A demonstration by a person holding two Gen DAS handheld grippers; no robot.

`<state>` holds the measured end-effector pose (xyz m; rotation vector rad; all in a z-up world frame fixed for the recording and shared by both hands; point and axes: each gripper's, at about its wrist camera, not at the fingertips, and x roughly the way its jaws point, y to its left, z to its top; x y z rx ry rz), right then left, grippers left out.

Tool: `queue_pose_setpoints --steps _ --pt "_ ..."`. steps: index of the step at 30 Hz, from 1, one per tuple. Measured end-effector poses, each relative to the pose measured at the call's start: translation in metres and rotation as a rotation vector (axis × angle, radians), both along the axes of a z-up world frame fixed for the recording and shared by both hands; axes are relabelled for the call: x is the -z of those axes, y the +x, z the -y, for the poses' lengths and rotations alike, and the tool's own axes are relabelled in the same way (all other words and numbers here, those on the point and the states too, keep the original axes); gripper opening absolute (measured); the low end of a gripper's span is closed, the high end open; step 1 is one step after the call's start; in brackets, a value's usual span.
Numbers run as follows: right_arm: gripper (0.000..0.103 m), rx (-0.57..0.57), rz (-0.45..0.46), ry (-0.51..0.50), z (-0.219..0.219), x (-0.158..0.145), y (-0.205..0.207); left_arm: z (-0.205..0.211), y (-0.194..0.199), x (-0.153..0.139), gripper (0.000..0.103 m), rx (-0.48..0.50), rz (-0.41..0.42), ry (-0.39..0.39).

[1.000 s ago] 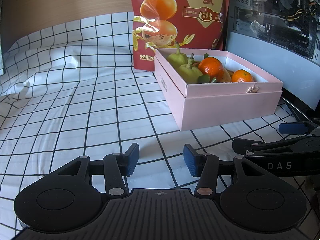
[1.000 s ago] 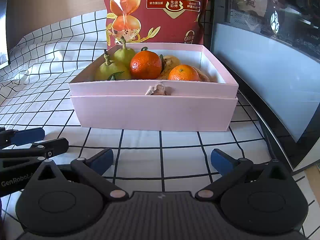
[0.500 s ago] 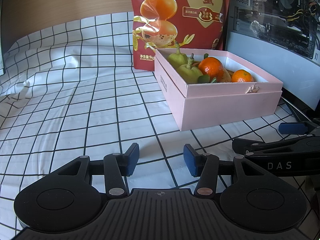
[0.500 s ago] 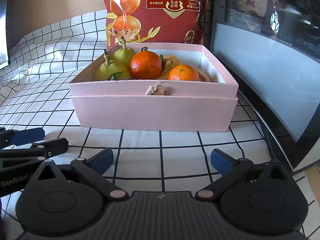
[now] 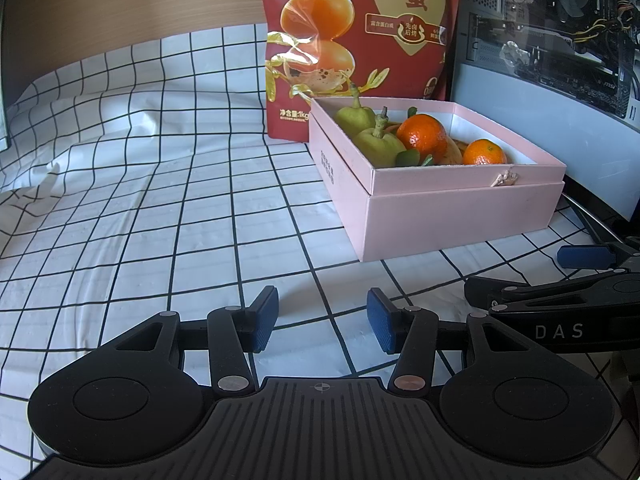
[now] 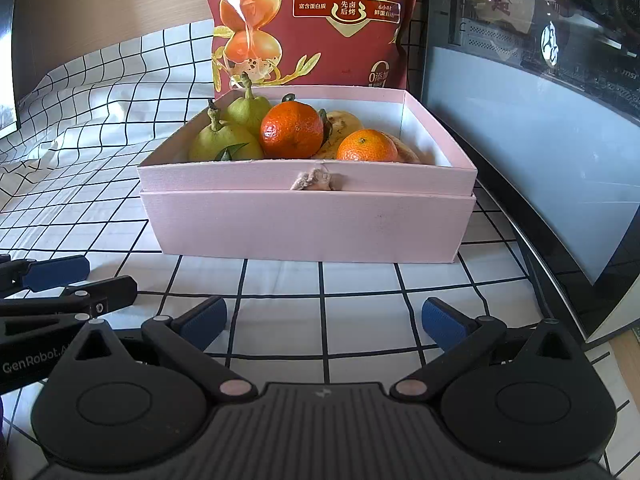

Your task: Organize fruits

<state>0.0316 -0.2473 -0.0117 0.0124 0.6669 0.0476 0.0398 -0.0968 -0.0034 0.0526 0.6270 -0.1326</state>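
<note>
A pink box (image 5: pixel 452 216) (image 6: pixel 308 228) sits on the checked cloth and holds two green pears (image 5: pixel 378 144) (image 6: pixel 222 140), a large orange (image 5: pixel 426 132) (image 6: pixel 292 130), a smaller orange (image 5: pixel 484 152) (image 6: pixel 366 146) and some yellowish fruit (image 6: pixel 344 120) behind them. My left gripper (image 5: pixel 322 320) rests low on the cloth, to the front left of the box, open and empty. My right gripper (image 6: pixel 324 318) stands open and empty just in front of the box's front wall. Each gripper shows at the edge of the other's view.
A tall red food bag (image 5: pixel 360 40) (image 6: pixel 316 20) stands right behind the box. A computer case with a glass side (image 5: pixel 560 60) (image 6: pixel 540 100) lines the right. The white grid cloth (image 5: pixel 140 200) spreads wrinkled to the left, up to a wooden wall (image 5: pixel 120 0).
</note>
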Motion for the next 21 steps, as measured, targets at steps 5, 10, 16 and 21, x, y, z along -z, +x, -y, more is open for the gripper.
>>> queue_pose_setpoints --steps 5,10,16,21 --pt "0.103 0.0 0.0 0.0 -0.0002 0.0001 0.0 0.0 0.0 -0.0001 0.054 0.0 0.0 0.0" --pt "0.103 0.0 0.0 0.0 -0.0001 0.0 0.0 -0.0001 0.0001 -0.0002 0.054 0.0 0.0 0.0" --pt "0.103 0.0 0.0 0.0 -0.0001 -0.0001 -0.0001 -0.0001 0.0 -0.0003 0.054 0.0 0.0 0.0" --pt "0.103 0.0 0.0 0.0 -0.0003 -0.0001 -0.0002 -0.0006 0.0 -0.0007 0.053 -0.004 0.001 0.0"
